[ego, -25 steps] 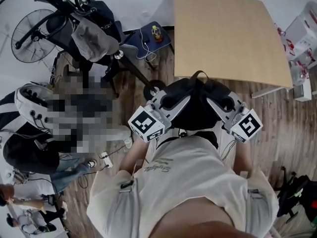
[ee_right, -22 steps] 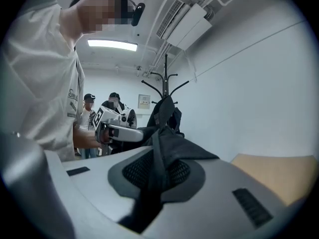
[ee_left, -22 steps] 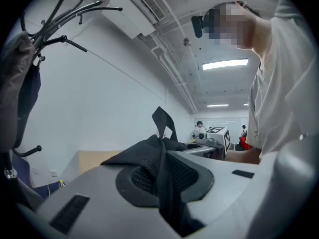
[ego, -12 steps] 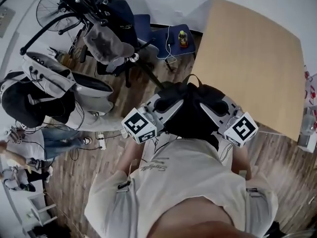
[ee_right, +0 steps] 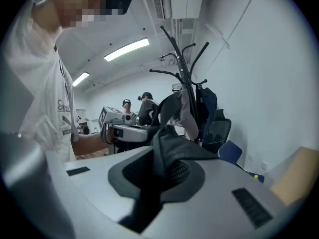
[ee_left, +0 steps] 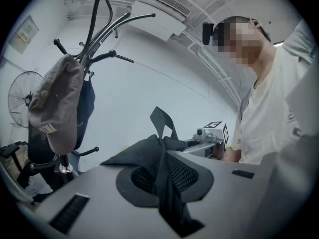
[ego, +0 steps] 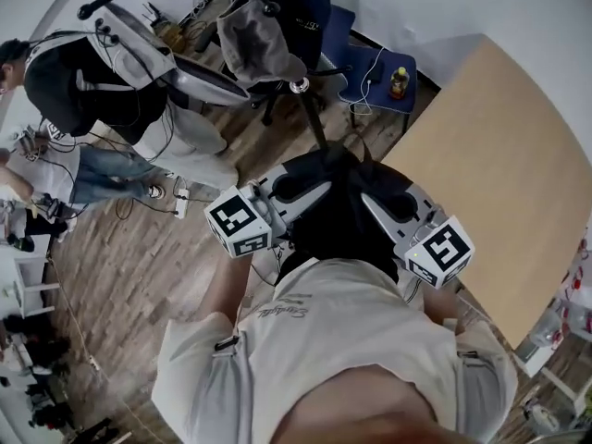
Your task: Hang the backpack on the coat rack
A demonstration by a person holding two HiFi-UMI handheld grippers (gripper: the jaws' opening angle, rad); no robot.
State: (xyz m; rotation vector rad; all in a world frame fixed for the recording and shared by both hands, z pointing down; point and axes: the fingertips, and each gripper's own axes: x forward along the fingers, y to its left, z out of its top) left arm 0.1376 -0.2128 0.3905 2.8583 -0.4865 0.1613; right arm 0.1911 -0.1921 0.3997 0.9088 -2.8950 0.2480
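Note:
A black backpack hangs in front of the person's chest, held up off the floor between both grippers. My left gripper is shut on black backpack fabric, with the carry loop standing up above the jaws. My right gripper is shut on the backpack's other side. The black coat rack stands ahead to the left, bearing a grey cap and a dark blue garment. In the head view the coat rack lies at the top, beyond the backpack.
A light wooden table fills the right side. A blue chair with a small bottle stands by the wall near the rack. A standing fan is left of the rack. Other people stand at left; cables lie on the wooden floor.
The person has turned left with the backpack held in both grippers: the coat rack has come closer to straight ahead, and the table has swung off to the right. Both grips look unchanged.

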